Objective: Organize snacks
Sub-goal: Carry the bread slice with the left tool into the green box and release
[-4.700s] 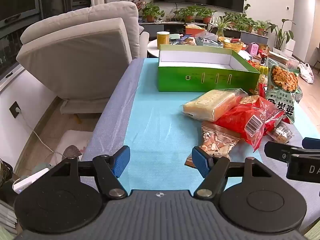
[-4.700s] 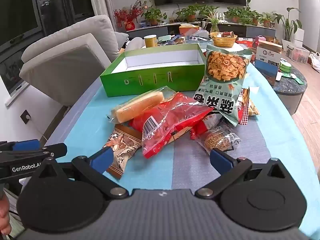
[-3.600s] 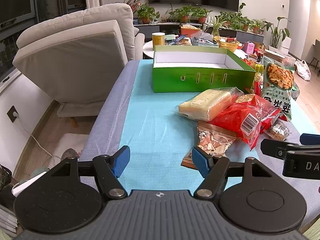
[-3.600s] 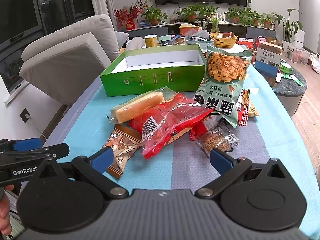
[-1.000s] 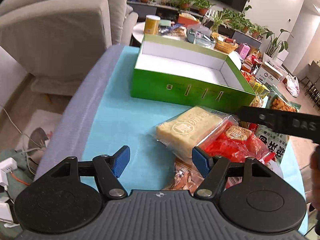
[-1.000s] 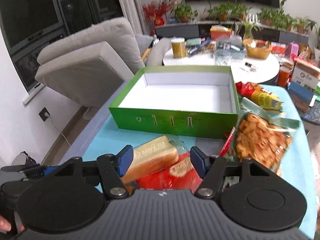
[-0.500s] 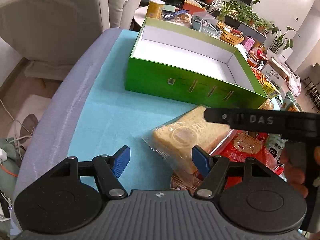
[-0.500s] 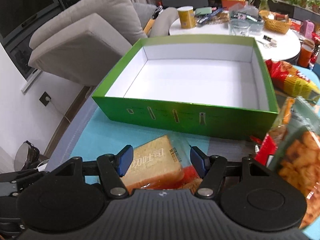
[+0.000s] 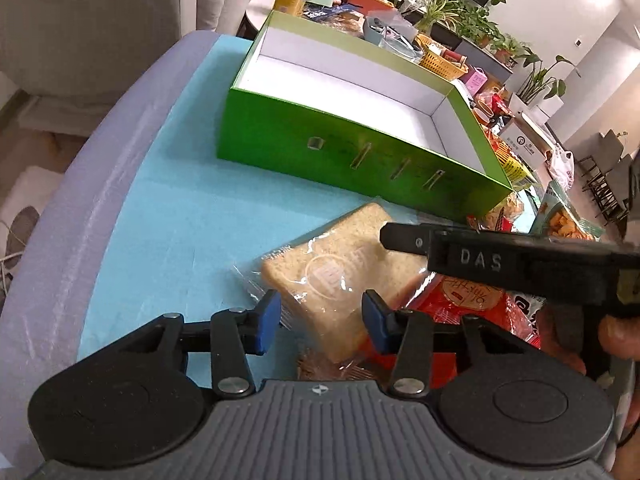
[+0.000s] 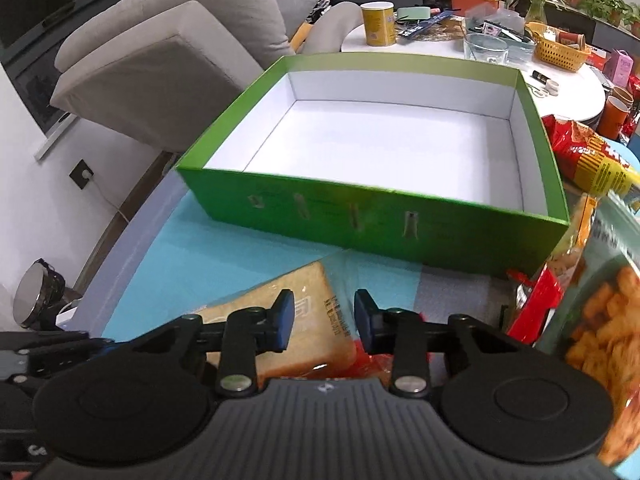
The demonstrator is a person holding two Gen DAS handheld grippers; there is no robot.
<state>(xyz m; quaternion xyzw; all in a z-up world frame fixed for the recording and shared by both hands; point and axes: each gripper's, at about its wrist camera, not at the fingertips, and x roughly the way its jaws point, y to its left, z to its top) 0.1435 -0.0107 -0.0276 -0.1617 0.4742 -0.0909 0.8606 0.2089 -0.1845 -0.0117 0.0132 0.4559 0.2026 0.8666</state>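
- Left wrist view: the left gripper [image 9: 318,318] is seen closing around the near end of the wrapped bread loaf [image 9: 340,276], which lies on the blue table cover [image 9: 172,220] before the empty green box [image 9: 360,156]; pad contact appears made.
- Right wrist view: the right gripper [image 10: 325,322] is closing on the loaf's other end [image 10: 304,320], seemingly clamped.

Bread pack [image 10: 296,320] near end hidden by tool body; crisp bag [image 10: 608,312] cut off.
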